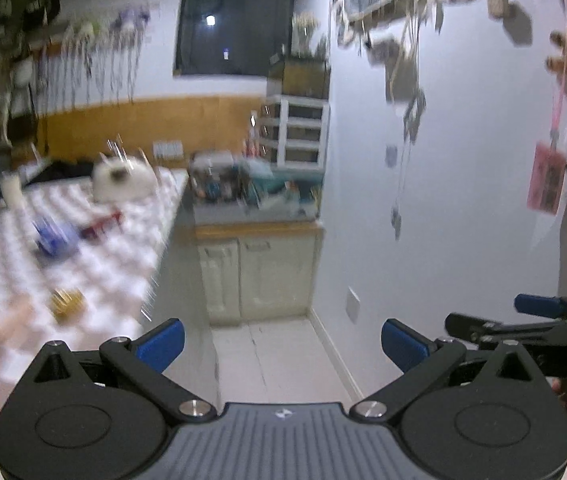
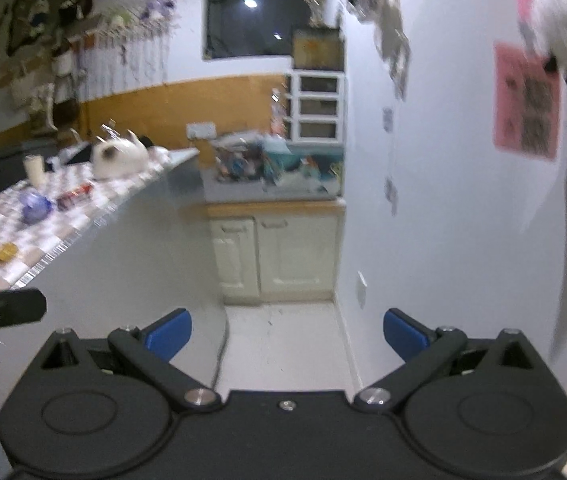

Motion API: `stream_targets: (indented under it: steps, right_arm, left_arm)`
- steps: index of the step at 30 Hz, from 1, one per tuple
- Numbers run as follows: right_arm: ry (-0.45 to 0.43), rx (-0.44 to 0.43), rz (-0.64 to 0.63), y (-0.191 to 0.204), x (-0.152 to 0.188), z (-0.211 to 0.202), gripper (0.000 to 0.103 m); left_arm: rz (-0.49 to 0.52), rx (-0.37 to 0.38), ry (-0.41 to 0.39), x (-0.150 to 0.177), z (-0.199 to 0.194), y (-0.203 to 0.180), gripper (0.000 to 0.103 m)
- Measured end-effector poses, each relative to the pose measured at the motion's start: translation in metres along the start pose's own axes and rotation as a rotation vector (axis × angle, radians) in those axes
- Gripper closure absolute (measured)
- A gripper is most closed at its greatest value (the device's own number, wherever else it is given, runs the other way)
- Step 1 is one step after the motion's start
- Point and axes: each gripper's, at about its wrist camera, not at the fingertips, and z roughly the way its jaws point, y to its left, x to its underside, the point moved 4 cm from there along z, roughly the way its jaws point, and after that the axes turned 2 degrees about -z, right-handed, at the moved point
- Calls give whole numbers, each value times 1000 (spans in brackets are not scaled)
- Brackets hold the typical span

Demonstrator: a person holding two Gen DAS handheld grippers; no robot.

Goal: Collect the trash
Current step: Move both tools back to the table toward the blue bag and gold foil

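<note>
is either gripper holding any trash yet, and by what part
Nothing is held. The left gripper and the right gripper are both open, with only floor between their fingers.

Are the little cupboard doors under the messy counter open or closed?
Closed. Both cream cupboard doors sit flat and flush under the cluttered counter, with no dark gap showing. The left wrist view shows the same.

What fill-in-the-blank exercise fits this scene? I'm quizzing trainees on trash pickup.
1. Both the left claw and the right claw are ____.
2. The crumpled blue wrapper lies on the checkered ____.
3. The gold item sits nearer the claws than the ____ wrapper.
4. The cabinet doors are ____.

Missing words: open; table; blue; closed
</note>
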Motion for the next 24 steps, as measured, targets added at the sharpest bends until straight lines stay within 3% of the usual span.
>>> stream_targets:
  steps: [4, 13, 19, 24]
  right_arm:
    - [-48, -59, -19, 25, -19, -13, 0]
    - [-129, -186, -58, 96, -65, -14, 0]
    - [-105, -256, -61, 147, -85, 12, 0]
    - [-76, -317, -63, 189, -89, 44, 0]
  left_arm:
    - [21, -36, -67, -27, -33, 25, 0]
    - [50, -115, -101, -81, -55, 107, 0]
    - [56, -179, -87, -118, -42, 171, 0]
    - [-83, -208, -19, -133, 3, 239, 0]
